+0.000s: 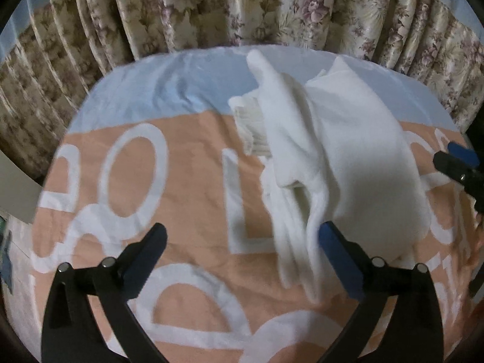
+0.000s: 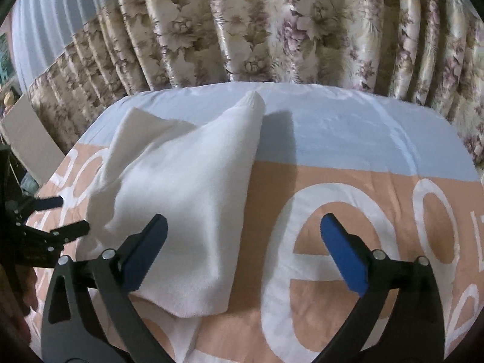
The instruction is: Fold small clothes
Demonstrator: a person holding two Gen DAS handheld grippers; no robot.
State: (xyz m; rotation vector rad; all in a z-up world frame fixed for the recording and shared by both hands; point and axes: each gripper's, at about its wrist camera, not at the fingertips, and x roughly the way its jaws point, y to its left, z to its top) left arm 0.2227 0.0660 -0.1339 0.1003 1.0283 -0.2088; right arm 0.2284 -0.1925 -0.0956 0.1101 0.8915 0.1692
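I see a bedsheet in peach with big white letters and a pale blue band at its far edge. Behind it hangs a pleated floral curtain. A flat grey board leans at the left.

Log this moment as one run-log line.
stage: fold released | left gripper: open, empty | right gripper: open, empty | white garment: folded, lying on bedsheet
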